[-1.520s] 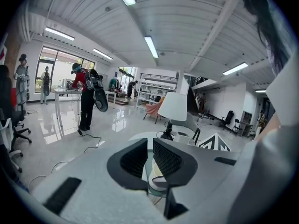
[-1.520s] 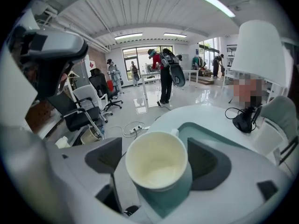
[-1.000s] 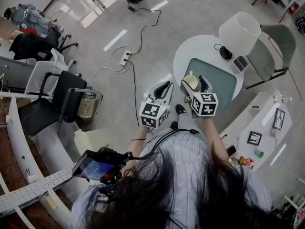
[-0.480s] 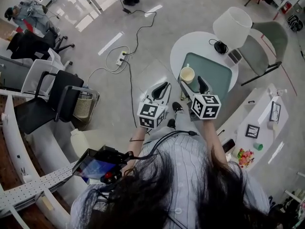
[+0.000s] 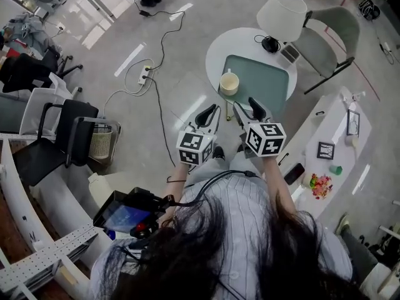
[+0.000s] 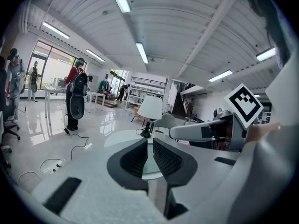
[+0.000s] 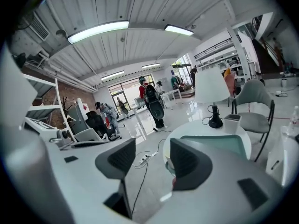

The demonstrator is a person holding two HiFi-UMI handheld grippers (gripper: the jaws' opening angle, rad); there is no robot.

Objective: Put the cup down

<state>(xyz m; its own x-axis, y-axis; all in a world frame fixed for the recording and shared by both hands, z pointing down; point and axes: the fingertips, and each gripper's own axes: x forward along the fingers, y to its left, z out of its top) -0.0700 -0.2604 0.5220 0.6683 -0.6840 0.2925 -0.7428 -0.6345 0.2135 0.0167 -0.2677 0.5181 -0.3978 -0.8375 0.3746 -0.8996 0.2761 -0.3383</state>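
Observation:
A cream cup [image 5: 229, 82] stands upright on the green mat [image 5: 262, 83] of the round white table [image 5: 215, 49], near the mat's left edge. My right gripper [image 5: 245, 109] hangs just short of the table, apart from the cup; its jaws have just been closing and stand open with nothing between them. In the right gripper view [image 7: 153, 148] the cup [image 7: 168, 164] peeks out beside the right jaw. My left gripper [image 5: 209, 112] floats over the floor, left of the right one. In the left gripper view [image 6: 150, 146] its jaws leave a narrow gap and hold nothing.
A white lamp [image 5: 281, 14], a black cable coil [image 5: 270, 44] and a small box [image 5: 289, 53] sit at the table's far side, a grey chair [image 5: 328, 39] behind. A white counter [image 5: 312, 120] runs at right. Floor cables, a power strip [image 5: 145, 74] and office chairs [image 5: 62, 136] lie left.
The right gripper, with the cup between its jaws a second ago, has let it go and drawn back toward the person. The left gripper pulled back too. The cup stays on the mat.

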